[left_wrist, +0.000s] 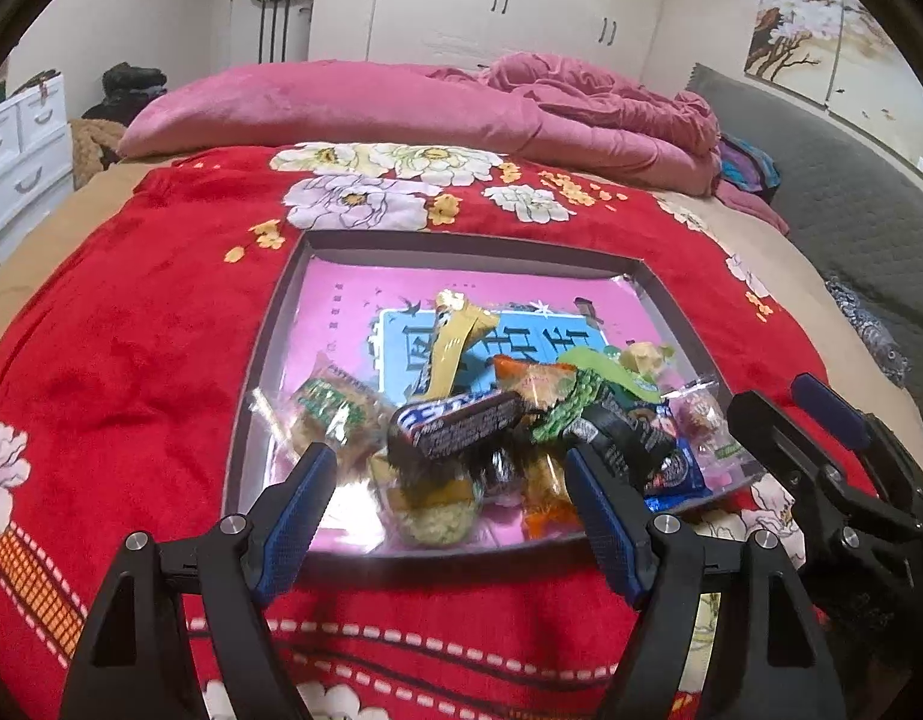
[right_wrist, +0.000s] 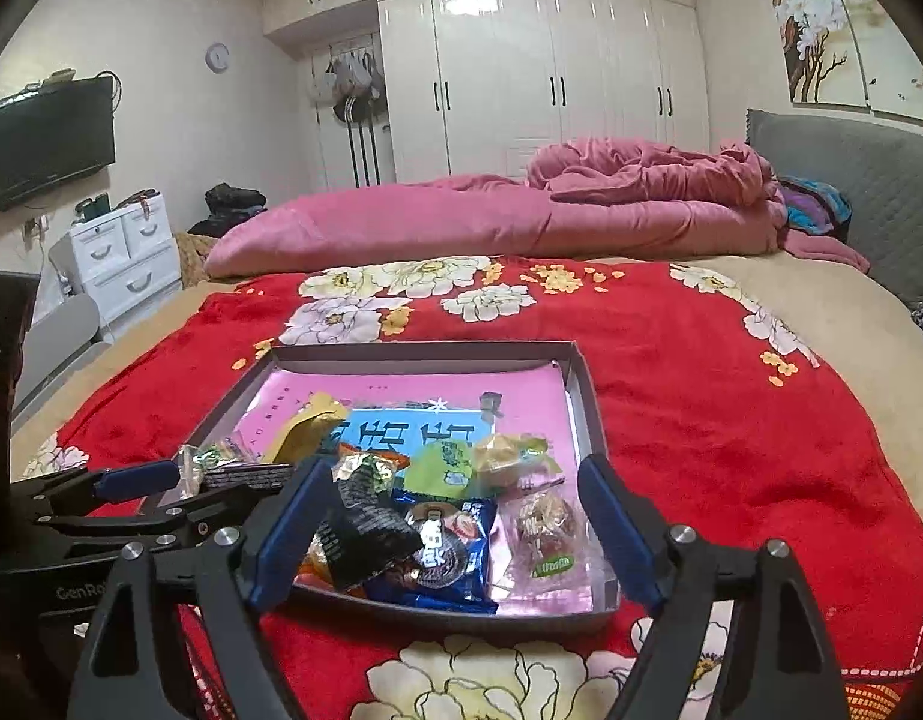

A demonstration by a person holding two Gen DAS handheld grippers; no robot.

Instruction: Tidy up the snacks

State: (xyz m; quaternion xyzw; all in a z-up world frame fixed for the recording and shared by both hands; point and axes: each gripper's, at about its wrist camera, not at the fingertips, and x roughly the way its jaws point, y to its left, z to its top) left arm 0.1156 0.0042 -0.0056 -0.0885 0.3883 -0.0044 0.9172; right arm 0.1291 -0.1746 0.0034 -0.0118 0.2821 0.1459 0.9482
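A shallow grey box with a pink lining lies on the red floral blanket. Snacks are heaped at its near end: a dark chocolate bar, a gold wrapper, an orange packet and a clear-wrapped biscuit. My left gripper is open over the near rim, its pads apart from the pile. My right gripper is open at the box's near right corner. A black packet, a blue cookie packet and a clear-wrapped candy show between its fingers, untouched.
A rumpled pink duvet lies across the far side of the bed. A grey padded headboard stands on the right. White drawers and a wall television are on the left, wardrobes behind.
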